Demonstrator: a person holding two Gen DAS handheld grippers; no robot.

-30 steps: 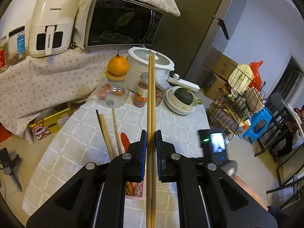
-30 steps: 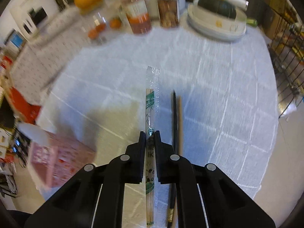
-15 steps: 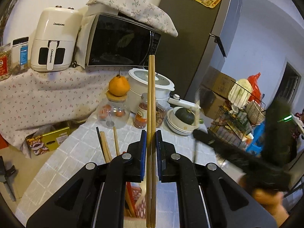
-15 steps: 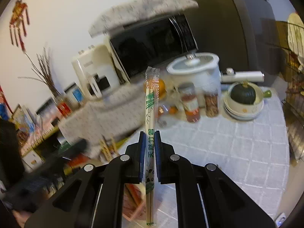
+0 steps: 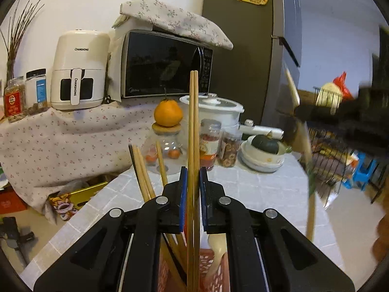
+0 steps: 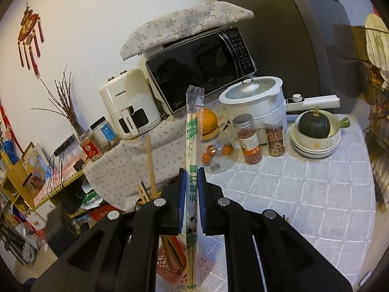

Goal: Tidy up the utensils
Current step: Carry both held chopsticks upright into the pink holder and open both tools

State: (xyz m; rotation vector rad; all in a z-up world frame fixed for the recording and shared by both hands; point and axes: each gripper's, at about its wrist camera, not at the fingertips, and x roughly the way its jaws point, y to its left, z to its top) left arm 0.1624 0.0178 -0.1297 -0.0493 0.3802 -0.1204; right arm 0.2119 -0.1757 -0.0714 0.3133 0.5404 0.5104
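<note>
Left gripper [image 5: 193, 182]: your jaws are clamped on a bare pair of wooden chopsticks [image 5: 193, 131], held upright right over the pink basket [image 5: 214, 267].
Right gripper [image 6: 191, 182]: your jaws pinch one wrapped pair of chopsticks [image 6: 193, 146] in its clear printed sleeve, lower end hanging beside the same basket [image 6: 170, 270].
Step in hand: you are loading the basket, both pairs lifted and poised above or beside it.
Next move: lower each pair until its tip sits inside the basket wall, then release; let one hand go first so the sticks do not cross.
Basket contents: about four sticks stand in it, plus what looks like a pale spoon [image 5: 216, 250]; the count is unsure, since your fingers hide the base.
Table [image 6: 304, 189]: two lidded jars, one glass jar with an orange [image 6: 209, 121] on top, one stack of bowls [image 6: 314, 143] holding a dark squash.
Beyond: one white pot, one microwave, one air fryer.
</note>
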